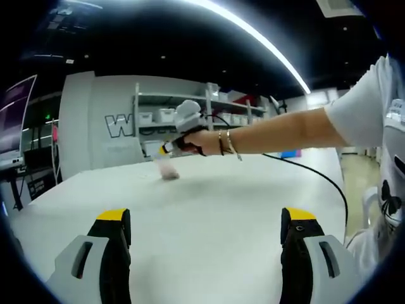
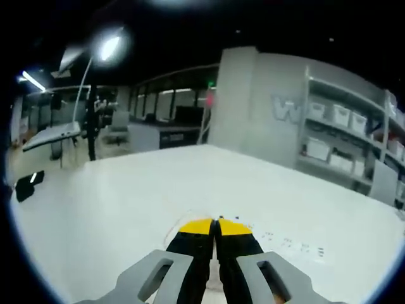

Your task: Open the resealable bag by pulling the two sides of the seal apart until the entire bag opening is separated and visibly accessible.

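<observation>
Ahead, we see the resealable bag (image 1: 167, 168), small, pale, pinkish, resting on the white table (image 1: 221, 209) under the right gripper (image 1: 166, 150), whose jaws are pressed together on its clear edge (image 2: 190, 223). Our left gripper (image 1: 205, 235) has its jaws wide apart, holding nothing. Shelf bins (image 2: 342, 115) behind; contents unclear
</observation>
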Available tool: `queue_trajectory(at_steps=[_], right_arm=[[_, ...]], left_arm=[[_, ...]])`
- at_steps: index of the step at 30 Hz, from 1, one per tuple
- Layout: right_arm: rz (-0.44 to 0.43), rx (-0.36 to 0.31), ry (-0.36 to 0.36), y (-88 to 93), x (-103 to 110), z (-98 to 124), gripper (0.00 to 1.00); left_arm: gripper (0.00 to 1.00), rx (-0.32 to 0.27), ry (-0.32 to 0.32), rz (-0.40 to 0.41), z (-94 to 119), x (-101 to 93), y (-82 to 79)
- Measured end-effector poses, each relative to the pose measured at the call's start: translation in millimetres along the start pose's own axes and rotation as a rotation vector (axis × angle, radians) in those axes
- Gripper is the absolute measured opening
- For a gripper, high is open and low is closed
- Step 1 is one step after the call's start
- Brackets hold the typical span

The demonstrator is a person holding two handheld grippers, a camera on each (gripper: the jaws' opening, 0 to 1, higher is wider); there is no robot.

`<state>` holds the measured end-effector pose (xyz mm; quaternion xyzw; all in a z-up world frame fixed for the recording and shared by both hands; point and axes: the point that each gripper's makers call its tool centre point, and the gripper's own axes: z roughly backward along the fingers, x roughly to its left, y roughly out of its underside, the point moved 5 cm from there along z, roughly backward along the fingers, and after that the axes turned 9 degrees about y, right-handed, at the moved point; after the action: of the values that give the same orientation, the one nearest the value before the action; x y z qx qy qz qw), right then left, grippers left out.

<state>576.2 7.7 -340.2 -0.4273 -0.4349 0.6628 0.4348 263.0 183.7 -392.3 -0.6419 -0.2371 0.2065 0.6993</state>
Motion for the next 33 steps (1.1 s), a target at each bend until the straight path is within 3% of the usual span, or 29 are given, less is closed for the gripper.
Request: queue_trajectory(at_steps=[13,22,33], right_arm=[[0.002,0.019,-0.029,13.6,10.2,-6.2,0.0],[0.02,0.04,-0.07,30.7,28.2,-5.5,0.0],[0.043,0.042,-0.086,39.2,39.5,0.1,0.05]], left_arm=[[0.97,-0.002,-0.001,0.005,1.2,1.2,-0.1],[0.97,-0.004,0.0,0.008,1.1,1.0,0.4],[0.97,-0.007,0.003,0.012,0.7,0.9,0.6]])
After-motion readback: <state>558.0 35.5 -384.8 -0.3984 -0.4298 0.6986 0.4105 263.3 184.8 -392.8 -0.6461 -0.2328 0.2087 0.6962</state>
